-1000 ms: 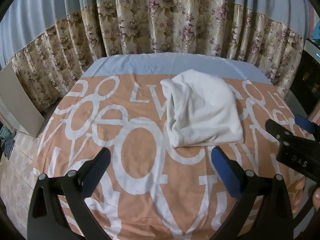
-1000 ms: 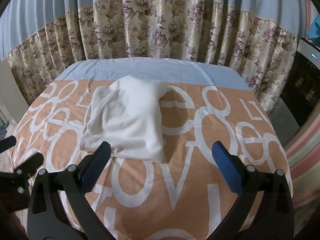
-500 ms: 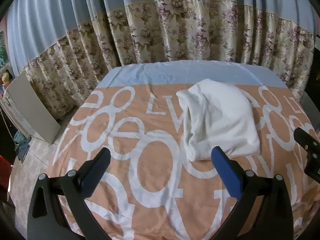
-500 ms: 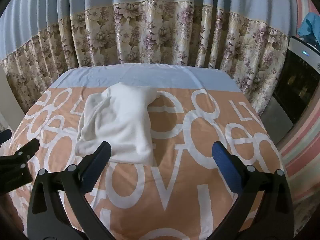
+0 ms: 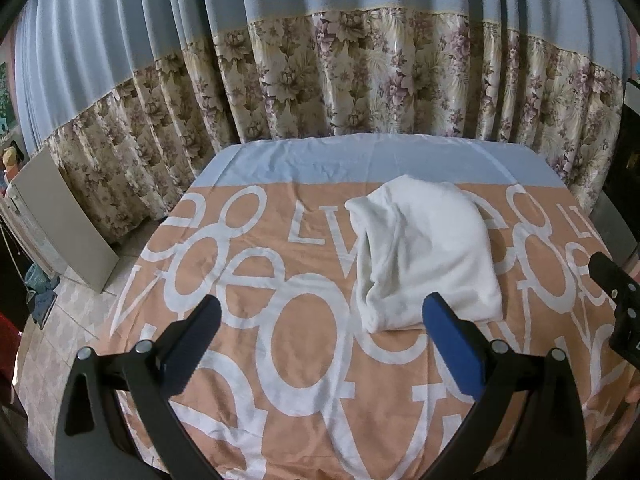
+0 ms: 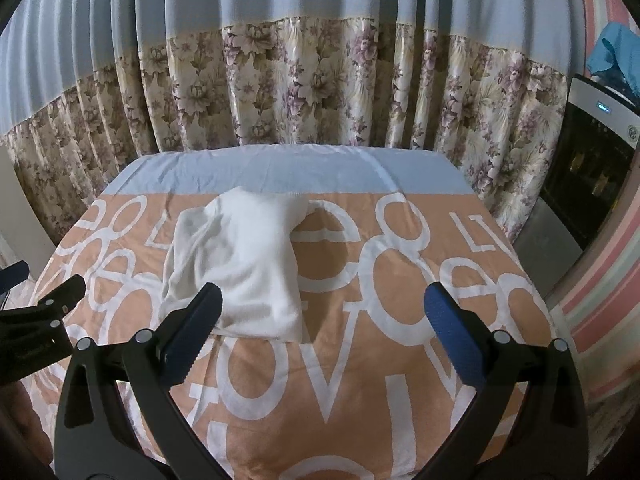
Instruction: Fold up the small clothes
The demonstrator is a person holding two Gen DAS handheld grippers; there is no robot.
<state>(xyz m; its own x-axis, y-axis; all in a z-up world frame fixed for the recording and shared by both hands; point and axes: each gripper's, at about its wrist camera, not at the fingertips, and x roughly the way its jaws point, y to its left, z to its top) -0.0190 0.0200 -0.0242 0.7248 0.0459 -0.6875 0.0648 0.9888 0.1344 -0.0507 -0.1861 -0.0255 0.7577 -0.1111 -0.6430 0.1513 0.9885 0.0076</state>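
Observation:
A small white garment [image 5: 428,252] lies folded into a thick bundle on the orange cloth with white letters [image 5: 280,340]. It also shows in the right wrist view [image 6: 240,264]. My left gripper [image 5: 320,336] is open and empty, held above the cloth in front of and left of the garment. My right gripper [image 6: 322,328] is open and empty, held above the cloth in front of and right of the garment. Each gripper shows at the edge of the other's view, the right one [image 5: 616,300] and the left one [image 6: 36,320].
The table's far strip is light blue [image 6: 280,168]. A blue and floral curtain [image 5: 360,80] hangs behind it. A beige board [image 5: 60,216] leans at the left on the tiled floor. A dark appliance [image 6: 592,160] stands at the right.
Both grippers have drawn back and risen from the garment, so it looks smaller and farther. The garment has not moved. Both jaws stay open.

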